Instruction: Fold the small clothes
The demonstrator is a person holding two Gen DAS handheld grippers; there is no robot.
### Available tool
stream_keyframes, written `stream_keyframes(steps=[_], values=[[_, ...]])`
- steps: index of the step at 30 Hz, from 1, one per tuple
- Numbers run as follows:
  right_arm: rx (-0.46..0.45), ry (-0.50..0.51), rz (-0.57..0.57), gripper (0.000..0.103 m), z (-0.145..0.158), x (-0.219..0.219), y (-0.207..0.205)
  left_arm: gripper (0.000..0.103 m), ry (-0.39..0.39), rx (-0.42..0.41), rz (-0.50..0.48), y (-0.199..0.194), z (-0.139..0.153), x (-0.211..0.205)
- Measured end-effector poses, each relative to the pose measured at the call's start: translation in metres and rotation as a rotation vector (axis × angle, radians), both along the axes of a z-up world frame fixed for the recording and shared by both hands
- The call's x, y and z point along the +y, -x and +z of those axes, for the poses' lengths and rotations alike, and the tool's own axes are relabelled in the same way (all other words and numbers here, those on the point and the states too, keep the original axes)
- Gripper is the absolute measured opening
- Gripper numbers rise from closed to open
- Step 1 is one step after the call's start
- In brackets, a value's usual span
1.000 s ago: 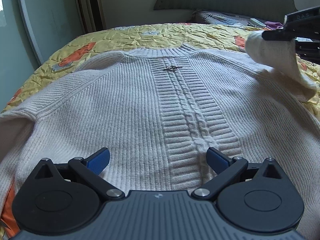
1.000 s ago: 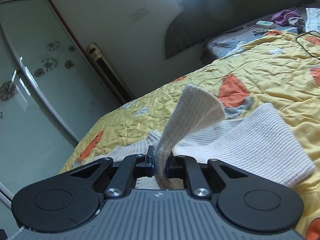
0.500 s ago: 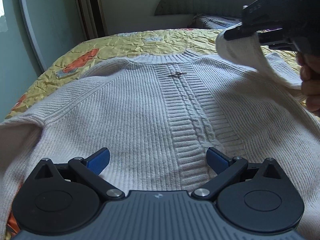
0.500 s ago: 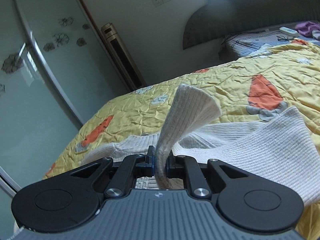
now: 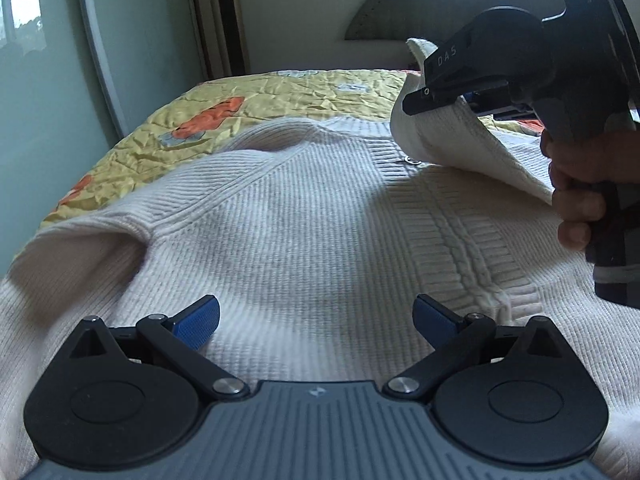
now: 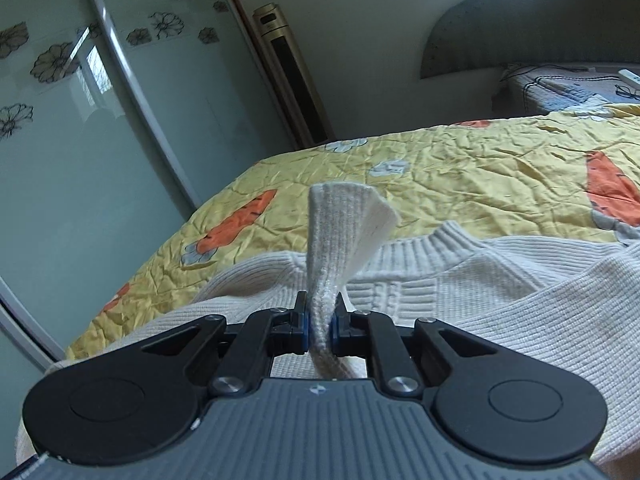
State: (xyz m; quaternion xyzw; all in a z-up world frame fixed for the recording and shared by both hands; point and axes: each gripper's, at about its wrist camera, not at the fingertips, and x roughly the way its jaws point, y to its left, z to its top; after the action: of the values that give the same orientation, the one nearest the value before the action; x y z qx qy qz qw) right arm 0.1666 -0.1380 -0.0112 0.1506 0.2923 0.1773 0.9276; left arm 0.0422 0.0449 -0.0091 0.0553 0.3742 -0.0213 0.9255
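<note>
- Cream ribbed-knit sweater [image 5: 304, 216] lies spread flat on the bed, neck toward the headboard, a cable band running down its middle.
- Its right sleeve [image 5: 452, 140] is lifted off the bed and held over the chest, near the collar [image 6: 440, 244]; the cuff end sticks up past the clamp.
- Right gripper [image 6: 320, 326] is clamped tight on that sleeve, blue pads pressing the knit from both sides; in the left wrist view a hand [image 5: 580, 184] grips its handle.
- Left gripper [image 5: 316, 316] hangs just over the lower front of the sweater, jaws wide apart with nothing between them.
- Yellow quilt [image 6: 460, 168] with orange carrot prints covers the bed under the sweater.
- Grey headboard [image 6: 520, 40], a tall gold air conditioner [image 6: 292, 80] and glass doors with flower patterns [image 6: 60, 120] stand beyond.
</note>
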Motion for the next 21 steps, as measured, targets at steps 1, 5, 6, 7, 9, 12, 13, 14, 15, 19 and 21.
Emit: stream_keyframes(steps=[1, 5, 6, 7, 9, 12, 13, 14, 15, 19, 21], values=[[0.002, 0.003, 0.005, 0.015, -0.001, 0.004, -0.001, 0.103, 0.002, 0.001, 0.005, 0.0, 0.0, 0.003], [0.012, 0.022, 0.025, 0.015, -0.007, 0.021, -0.006, 0.103, 0.007, 0.001, 0.025, 0.001, 0.0, 0.012], [0.018, 0.034, 0.03, 0.015, -0.01, 0.026, -0.007, 0.103, 0.01, 0.002, 0.03, 0.001, 0.0, 0.016], [0.031, 0.042, 0.039, 0.016, -0.014, 0.03, -0.009, 0.103, 0.014, 0.004, 0.036, 0.001, 0.0, 0.019], [0.064, 0.052, 0.068, 0.016, -0.023, 0.036, -0.012, 0.103, 0.031, 0.006, 0.048, 0.003, 0.001, 0.027], [0.103, 0.082, 0.107, 0.019, -0.035, 0.048, -0.015, 0.103, 0.084, -0.002, 0.098, 0.008, 0.004, 0.048], [0.118, 0.088, 0.118, 0.023, -0.038, 0.05, -0.015, 0.103, 0.105, -0.006, 0.123, 0.009, 0.005, 0.056], [0.137, 0.092, 0.133, 0.025, -0.041, 0.054, -0.017, 0.103, 0.126, -0.011, 0.149, 0.011, 0.007, 0.065], [0.143, 0.094, 0.143, 0.039, -0.042, 0.056, -0.016, 0.103, 0.146, -0.017, 0.175, 0.013, 0.008, 0.074], [0.056, 0.164, 0.188, 0.049, -0.027, 0.078, -0.001, 0.103, 0.219, -0.019, 0.288, 0.019, 0.011, 0.111], [-0.028, 0.216, 0.234, 0.053, -0.014, 0.095, 0.01, 0.103, 0.264, -0.02, 0.349, 0.024, 0.013, 0.13]])
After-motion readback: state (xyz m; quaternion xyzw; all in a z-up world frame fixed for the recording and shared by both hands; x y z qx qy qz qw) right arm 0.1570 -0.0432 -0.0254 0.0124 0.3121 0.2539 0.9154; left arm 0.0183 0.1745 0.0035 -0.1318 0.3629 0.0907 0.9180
